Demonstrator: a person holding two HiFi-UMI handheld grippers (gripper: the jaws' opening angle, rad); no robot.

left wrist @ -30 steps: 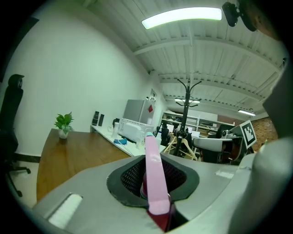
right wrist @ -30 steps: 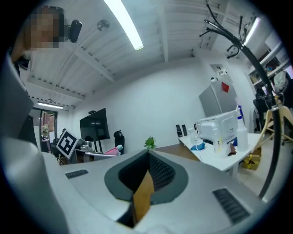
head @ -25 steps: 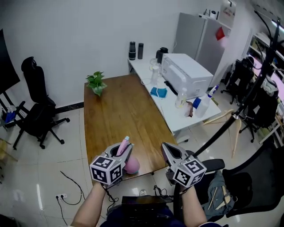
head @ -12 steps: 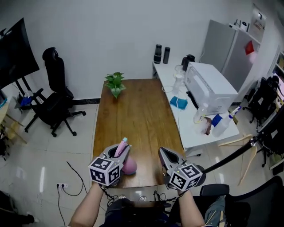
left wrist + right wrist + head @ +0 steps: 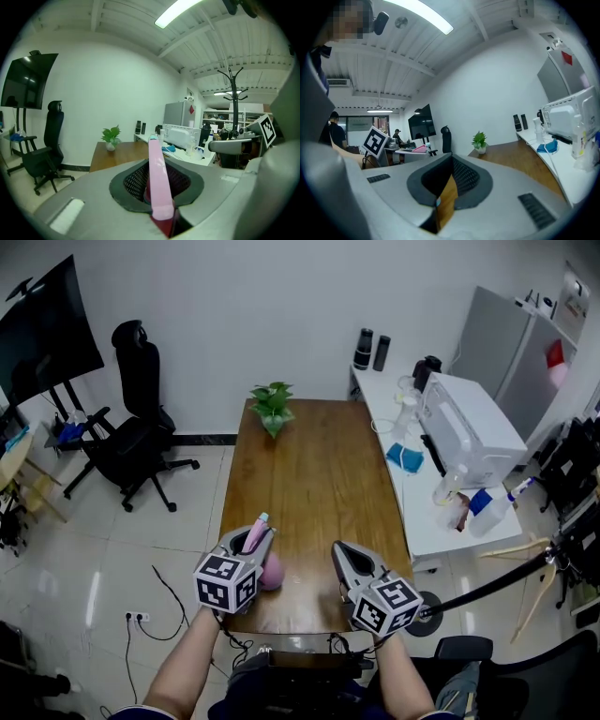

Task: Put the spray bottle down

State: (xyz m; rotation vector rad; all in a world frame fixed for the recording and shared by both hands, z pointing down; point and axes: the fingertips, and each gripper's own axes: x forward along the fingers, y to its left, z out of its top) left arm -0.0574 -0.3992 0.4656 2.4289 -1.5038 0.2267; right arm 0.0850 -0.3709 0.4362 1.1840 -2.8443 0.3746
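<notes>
**Two grippers now over the wooden table's near end, bottle still clamped**

A second ago the right gripper (image 5: 343,555) hung past the wooden table's (image 5: 319,474) near right corner. Now both grippers sit over its near end. The head view has swung too: the table lies nearly square ahead, and the office chair (image 5: 136,442) and dark screen (image 5: 52,329) at the left show more fully. The grip is unchanged.

One pink spray bottle (image 5: 272,572) is pinched in the left gripper (image 5: 255,538). Its neck runs up between the jaws, and its round body hangs below them over the table's near left part. Whether its base touches the wood cannot be told. The right gripper's jaws are pressed together with nothing in them.

One potted plant (image 5: 273,407) stands at the table's far end. Two dark flasks (image 5: 364,349) stand side by side at the back of the one white table (image 5: 382,399) to the right.
</notes>
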